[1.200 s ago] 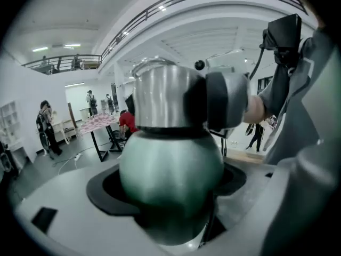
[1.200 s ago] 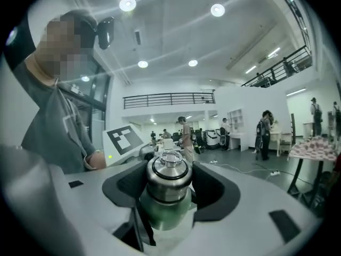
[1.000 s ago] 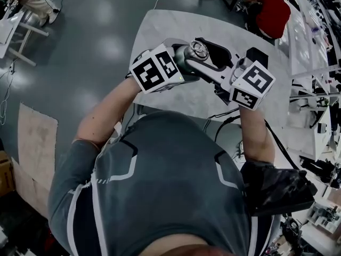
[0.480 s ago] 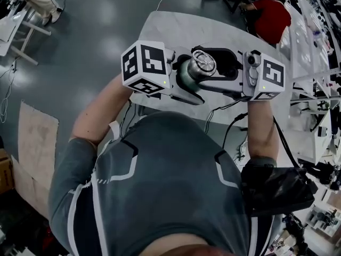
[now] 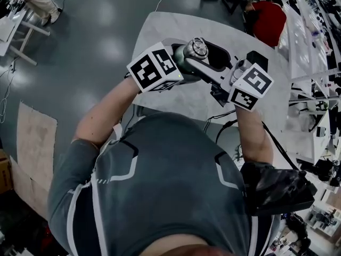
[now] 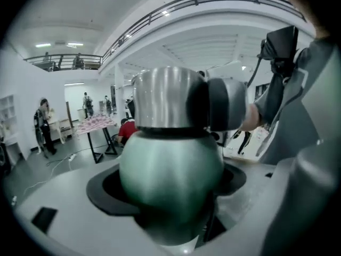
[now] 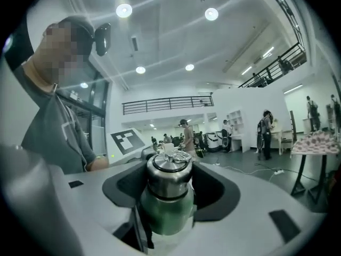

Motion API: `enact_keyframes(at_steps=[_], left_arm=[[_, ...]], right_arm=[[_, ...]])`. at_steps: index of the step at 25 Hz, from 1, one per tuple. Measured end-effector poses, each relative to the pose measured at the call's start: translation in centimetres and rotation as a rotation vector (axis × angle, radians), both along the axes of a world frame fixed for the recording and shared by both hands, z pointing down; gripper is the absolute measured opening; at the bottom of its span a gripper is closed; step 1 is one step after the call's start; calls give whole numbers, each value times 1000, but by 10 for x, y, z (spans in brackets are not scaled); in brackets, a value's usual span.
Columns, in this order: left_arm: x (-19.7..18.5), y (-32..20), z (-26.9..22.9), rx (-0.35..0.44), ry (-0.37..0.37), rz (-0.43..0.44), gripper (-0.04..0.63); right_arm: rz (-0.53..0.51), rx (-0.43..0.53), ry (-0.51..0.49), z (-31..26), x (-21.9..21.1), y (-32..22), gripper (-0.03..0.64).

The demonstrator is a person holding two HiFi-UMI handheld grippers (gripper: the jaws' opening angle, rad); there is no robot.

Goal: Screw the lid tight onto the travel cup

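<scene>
Both grippers have rolled back since half a second ago, and the cup (image 6: 170,164) has tilted with them. Fingers of the left gripper (image 6: 171,196) clamp the green cup body. Jaws of the right gripper (image 7: 169,188) just closed in and pinch the steel lid (image 7: 169,174), which sits on the cup's top.
</scene>
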State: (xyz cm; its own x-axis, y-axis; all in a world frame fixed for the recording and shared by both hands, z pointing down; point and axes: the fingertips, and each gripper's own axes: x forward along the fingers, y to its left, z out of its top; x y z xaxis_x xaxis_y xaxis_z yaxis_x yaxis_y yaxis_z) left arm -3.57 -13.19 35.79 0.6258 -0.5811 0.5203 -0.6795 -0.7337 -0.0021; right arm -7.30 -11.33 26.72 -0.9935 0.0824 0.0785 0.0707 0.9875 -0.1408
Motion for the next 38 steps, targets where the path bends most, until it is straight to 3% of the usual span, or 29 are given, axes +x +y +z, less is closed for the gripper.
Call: enact_keyframes(at_steps=[2,8,13,17,20,23,27,29,32,36,38], left_arm=[[10,10,-9,-5,70,94,402],[43,64,-54,-20,277,438,402],[44,86,-65,-44,331,545,402],[48,94,-58,-67,295,584,402],[52,87,-58,-62,290,554,402],[38,59,-50,-51,266,391,402],[4,12,-15,-19,78,49,402],[-2,6,-7,-12,25,-11,402],[6,15,-14,-21,103,69,402],[29,54,-43,-38,264,343,402],[40,74,-55,-48,298,459,402]], right_arm=[[-86,-2,-18,-8,3,9,275],[-500,-58,-152,-45,28,52,314],[-631,-75,-207,-58,29,63,311],[-674,-17,-171,-52,31,70,311],[-664,-9,-170,-53,34,69,284],[-504,-30,-154,-46,22,46,276],[-139,-74,-57,-13,6,9,262],[-53,-83,-26,-6,5,5,261],[-125,-58,-44,-13,6,12,262],[-408,-36,-134,-35,24,39,314],[-516,-38,-178,-47,32,50,314]])
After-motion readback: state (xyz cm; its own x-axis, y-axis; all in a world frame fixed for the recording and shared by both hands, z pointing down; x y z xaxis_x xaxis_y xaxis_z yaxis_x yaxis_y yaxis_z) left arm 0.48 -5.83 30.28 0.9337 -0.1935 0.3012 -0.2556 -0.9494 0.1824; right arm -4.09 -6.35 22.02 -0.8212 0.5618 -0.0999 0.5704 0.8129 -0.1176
